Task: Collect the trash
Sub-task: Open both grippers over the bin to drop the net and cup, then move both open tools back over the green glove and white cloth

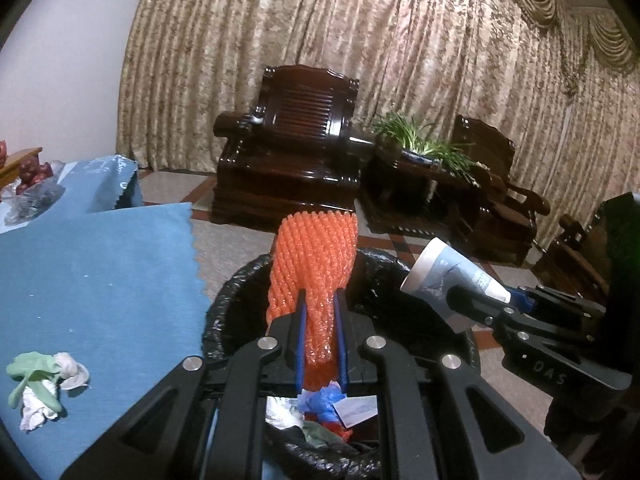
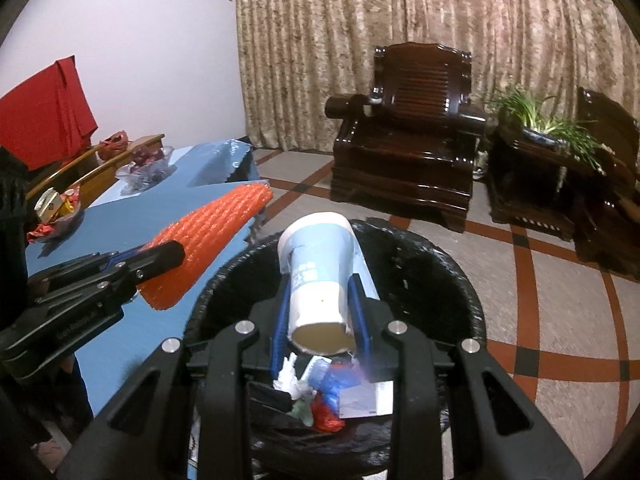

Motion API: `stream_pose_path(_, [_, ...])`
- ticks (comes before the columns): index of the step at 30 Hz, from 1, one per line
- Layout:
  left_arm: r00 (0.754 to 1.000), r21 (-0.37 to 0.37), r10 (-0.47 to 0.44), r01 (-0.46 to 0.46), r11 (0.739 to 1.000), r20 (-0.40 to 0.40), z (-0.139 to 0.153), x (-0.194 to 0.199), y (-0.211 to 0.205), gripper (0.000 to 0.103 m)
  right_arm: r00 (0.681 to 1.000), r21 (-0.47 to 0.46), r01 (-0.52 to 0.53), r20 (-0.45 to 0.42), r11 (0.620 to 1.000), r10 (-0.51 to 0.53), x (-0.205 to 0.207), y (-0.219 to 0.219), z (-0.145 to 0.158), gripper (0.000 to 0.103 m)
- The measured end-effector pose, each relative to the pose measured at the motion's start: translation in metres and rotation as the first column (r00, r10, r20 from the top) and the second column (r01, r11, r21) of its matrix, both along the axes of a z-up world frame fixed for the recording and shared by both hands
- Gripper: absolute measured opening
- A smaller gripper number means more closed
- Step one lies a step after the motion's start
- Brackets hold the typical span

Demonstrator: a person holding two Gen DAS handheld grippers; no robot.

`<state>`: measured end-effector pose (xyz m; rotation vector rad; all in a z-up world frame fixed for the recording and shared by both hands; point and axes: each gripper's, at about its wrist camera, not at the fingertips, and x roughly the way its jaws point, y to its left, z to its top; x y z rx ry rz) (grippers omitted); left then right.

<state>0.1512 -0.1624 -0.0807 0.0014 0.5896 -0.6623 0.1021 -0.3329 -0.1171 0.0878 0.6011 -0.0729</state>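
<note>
My left gripper (image 1: 320, 300) has its jaws clamped on an orange foam net sleeve (image 1: 314, 258), which sticks up and forward from the blue pads, above the near-left rim of the trash bin (image 1: 384, 268). My right gripper (image 2: 320, 312) has its jaws closed on a blue-and-white paper cup (image 2: 318, 264), held tilted with its open mouth toward my camera, directly over the bin's opening. The bin is lined with a black bag and already holds crumpled white tissue (image 2: 292, 384), blue and red wrappers and a card. It stands on the floor just beside the counter (image 1: 100, 280), covered in blue cloth. On that cloth, near its front edge, I see a wad of green and white scraps (image 1: 42, 384).
</note>
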Motion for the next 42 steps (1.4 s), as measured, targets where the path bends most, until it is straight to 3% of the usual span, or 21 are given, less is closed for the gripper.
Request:
stream_pose_path(13, [0.998, 0.037, -0.048, 0.049, 0.998, -0.037, -0.022, 0.007, -0.028, 0.012, 0.998, 0.016, 0.051, -0.038, 0.999, -0.050, -0.003, -0.028, -0.021, 0.028])
stream_pose_path(18, [0.997, 0.039, -0.044, 0.046, 0.998, -0.063, -0.027, 0.012, -0.029, 0.014, 0.997, 0.013, 0.058, -0.053, 0.998, -0.057, -0.002, -0.032, -0.027, 0.033])
stream_pose_path(20, [0.996, 0.034, -0.044, 0.047, 0.998, -0.077, -0.028, 0.016, -0.026, 0.021, 0.996, 0.003, 0.066, -0.064, 0.998, -0.066, -0.001, -0.033, -0.030, 0.041])
stream_pose_path(23, [0.996, 0.029, -0.027, 0.029, 0.999, -0.089, -0.029, 0.021, -0.022, 0.051, 0.995, -0.004, 0.077, -0.070, 0.997, -0.077, -0.001, -0.034, -0.031, 0.047])
stream_pose_path(25, [0.996, 0.023, -0.013, 0.015, 1.000, -0.088, -0.029, 0.023, -0.016, 0.052, 0.993, -0.005, 0.087, -0.074, 0.996, -0.087, -0.001, -0.035, -0.033, 0.056])
stream_pose_path(29, [0.997, 0.025, 0.021, -0.019, 1.000, -0.068, -0.026, 0.023, -0.002, 0.065, 0.994, -0.007, 0.095, -0.052, 0.995, -0.095, -0.004, -0.033, -0.030, 0.091])
stream_pose_path(36, [0.995, 0.028, 0.102, -0.102, 0.994, -0.015, -0.010, 0.017, 0.043, 0.089, 0.998, 0.055, 0.057, -0.003, 0.997, -0.057, -0.007, -0.016, -0.015, 0.096])
stream_pose_path(42, [0.979, 0.038, 0.202, -0.203, 0.978, 0.035, 0.002, 0.005, 0.097, 0.092, 0.999, 0.051, -0.026, 0.026, 0.998, 0.024, 0.003, 0.024, -0.002, 0.097])
